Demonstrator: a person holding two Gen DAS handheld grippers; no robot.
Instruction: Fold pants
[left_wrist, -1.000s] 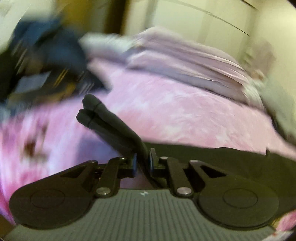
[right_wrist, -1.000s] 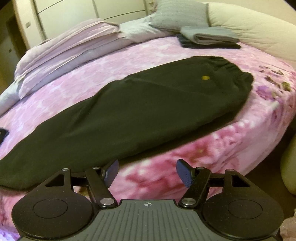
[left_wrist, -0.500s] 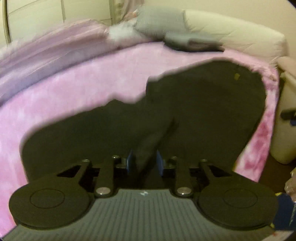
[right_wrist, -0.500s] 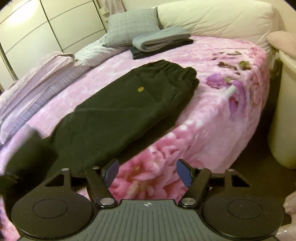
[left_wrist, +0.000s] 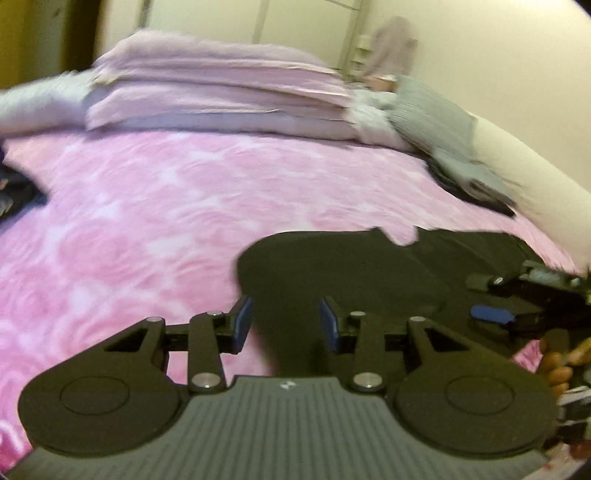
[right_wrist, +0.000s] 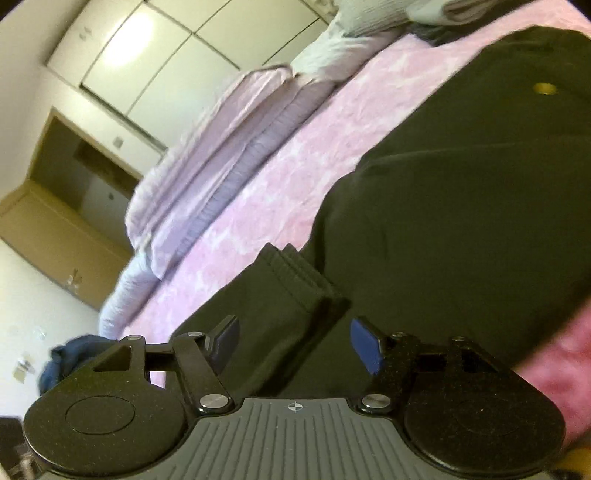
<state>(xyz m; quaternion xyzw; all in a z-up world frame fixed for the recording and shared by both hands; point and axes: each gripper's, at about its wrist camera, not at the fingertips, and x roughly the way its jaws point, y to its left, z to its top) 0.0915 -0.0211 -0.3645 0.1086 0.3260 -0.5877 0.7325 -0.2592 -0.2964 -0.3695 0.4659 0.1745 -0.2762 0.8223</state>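
Black pants (left_wrist: 369, 277) lie folded over on the pink floral bedspread (left_wrist: 166, 221). My left gripper (left_wrist: 286, 325) hovers at their near left corner; its jaws are opening, and dark cloth lies below the gap without the blue pads pressing on it. In the right wrist view the pants (right_wrist: 461, 203) fill the right side, with the leg cuffs (right_wrist: 295, 269) laid on top and a yellow dot (right_wrist: 546, 88) near the waist. My right gripper (right_wrist: 295, 343) is open just above the cuffs, tilted sideways. It also shows at the left view's right edge as the right gripper (left_wrist: 517, 306), held by a hand (left_wrist: 557, 365).
Folded lilac blankets (left_wrist: 221, 92) are stacked at the bed's far side. A grey pillow (left_wrist: 428, 110) and folded grey clothes (left_wrist: 469, 173) lie by the cream headboard cushion (left_wrist: 535, 177). Dark blue clothes (right_wrist: 70, 354) sit at the bed's left end, with wardrobe doors (right_wrist: 147, 55) behind.
My left gripper carried the gripped pant legs across onto the upper part of the pants, then its jaws parted and let them go. My right gripper rolled and came in close over the pants.
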